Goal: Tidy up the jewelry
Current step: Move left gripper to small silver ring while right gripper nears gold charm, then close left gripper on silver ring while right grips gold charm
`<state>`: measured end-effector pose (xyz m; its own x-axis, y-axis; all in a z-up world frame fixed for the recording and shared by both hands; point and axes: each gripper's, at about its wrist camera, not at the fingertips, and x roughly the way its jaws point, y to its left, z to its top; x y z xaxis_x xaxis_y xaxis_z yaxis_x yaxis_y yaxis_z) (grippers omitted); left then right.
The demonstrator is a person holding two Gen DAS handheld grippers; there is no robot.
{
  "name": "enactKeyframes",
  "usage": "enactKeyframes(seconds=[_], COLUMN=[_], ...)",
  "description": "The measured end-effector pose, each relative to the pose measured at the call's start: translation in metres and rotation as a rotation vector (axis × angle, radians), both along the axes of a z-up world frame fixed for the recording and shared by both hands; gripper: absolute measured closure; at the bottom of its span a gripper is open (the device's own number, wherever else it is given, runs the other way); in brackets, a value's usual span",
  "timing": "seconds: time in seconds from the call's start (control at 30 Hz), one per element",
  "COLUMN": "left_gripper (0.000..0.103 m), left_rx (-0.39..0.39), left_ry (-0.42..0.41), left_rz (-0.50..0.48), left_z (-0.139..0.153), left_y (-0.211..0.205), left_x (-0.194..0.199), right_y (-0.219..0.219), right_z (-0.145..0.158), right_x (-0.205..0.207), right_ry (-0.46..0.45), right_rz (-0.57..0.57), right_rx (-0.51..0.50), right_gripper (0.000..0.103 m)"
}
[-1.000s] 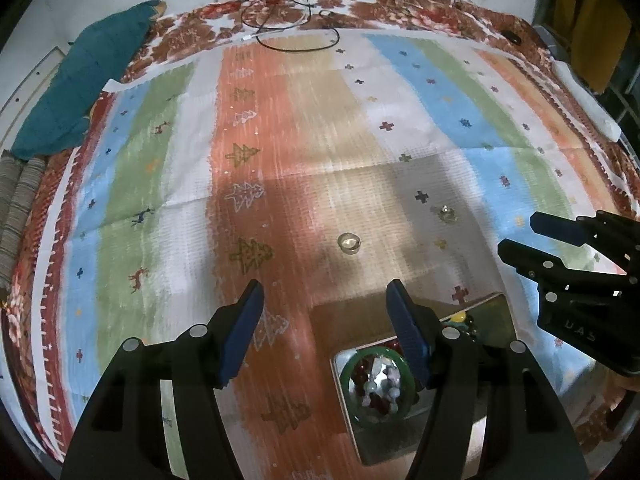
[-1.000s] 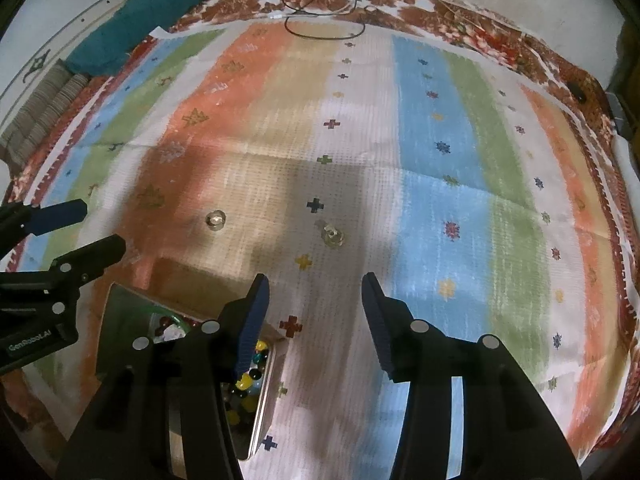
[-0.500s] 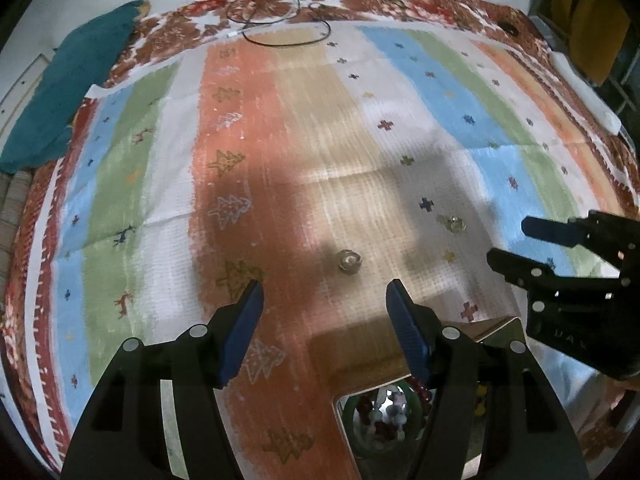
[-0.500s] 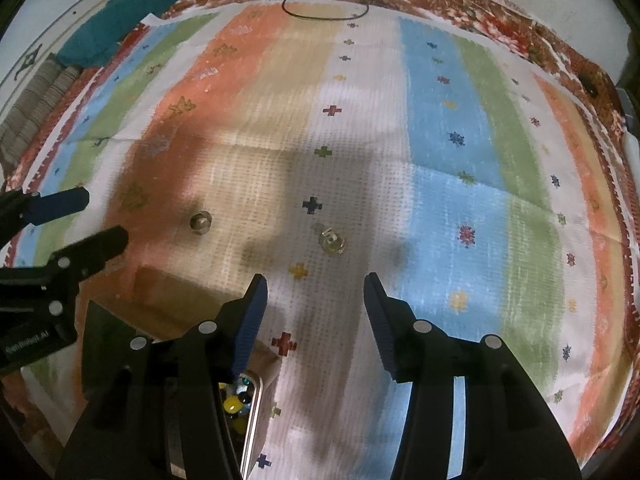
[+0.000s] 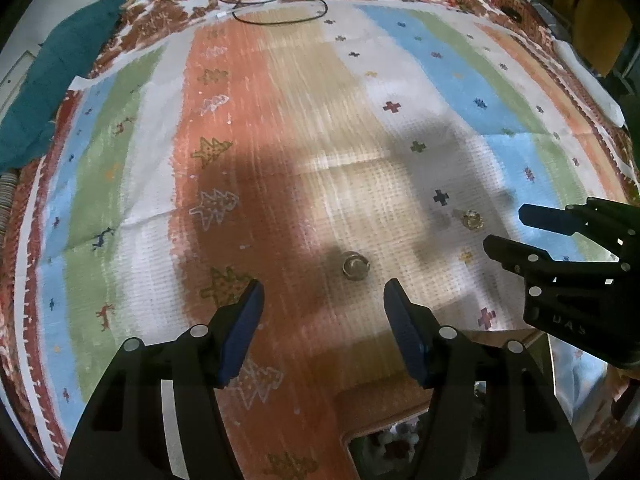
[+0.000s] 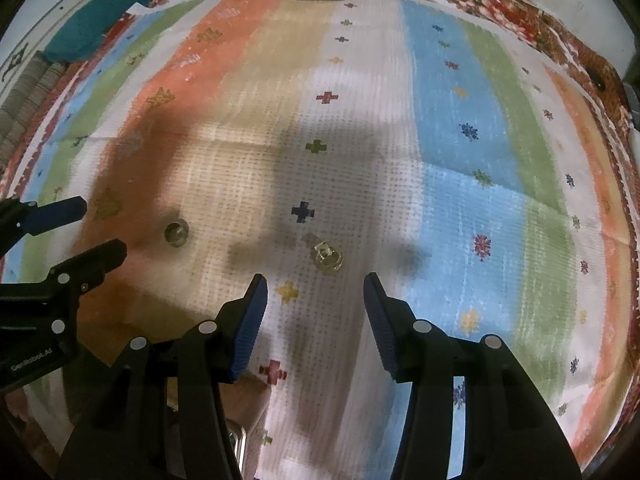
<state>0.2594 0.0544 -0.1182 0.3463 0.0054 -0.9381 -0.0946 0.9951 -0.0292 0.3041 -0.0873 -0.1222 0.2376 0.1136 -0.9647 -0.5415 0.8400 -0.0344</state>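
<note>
Across the whole view we see a striped cloth in orange, beige, white, blue and green bands, spread over a surface we cannot identify. At its far edge lies a coiled black cable, and at its far left corner a teal cloth. At the near edge, partly hidden under our grippers, sits a jewelry box with beads showing inside.

Our left gripper hovers with its jaws released and holding nothing; a round ring lies on the beige band just beyond its tips. Our right gripper is likewise spread apart and bare, with a gold ring lying on the white band just ahead of it. Both rings rest apart from each other and outside the box.
</note>
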Motion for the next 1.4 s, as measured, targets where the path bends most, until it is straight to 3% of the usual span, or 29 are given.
enactKeyframes(seconds=[0.3,0.5,0.9,1.07,1.13,1.4], left_gripper=[0.048,0.059,0.073,0.084,0.084,0.084], left_rx=[-0.013,-0.029,-0.033,-0.014,-0.013,0.004], left_ry=[0.06,0.089,0.126,0.121,0.126,0.118], left_rz=[-0.039,-0.059,-0.092,-0.116,-0.106,-0.074], left_z=[-0.022,-0.031,-0.048,-0.051,-0.052,-0.048], left_y=[-0.003,-0.003,-0.01,-0.015,-0.014,-0.017], left_x=[0.015,0.024,0.038,0.042,0.042,0.042], right_y=[0.003,0.009,0.015,0.02,0.021,0.016], right_z=[-0.014,-0.023,-0.033,-0.038,-0.039,-0.033], right_x=[0.014,0.018,0.026,0.029,0.029,0.024], right_ry=[0.016,0.037,0.047,0.046,0.041,0.032], right_rz=[-0.016,-0.005,-0.004,-0.003,-0.001,0.006], right_rx=[-0.013,-0.029,-0.05,-0.061,-0.061,-0.046], right_gripper=[0.056,0.059,0.07,0.078,0.085,0.088])
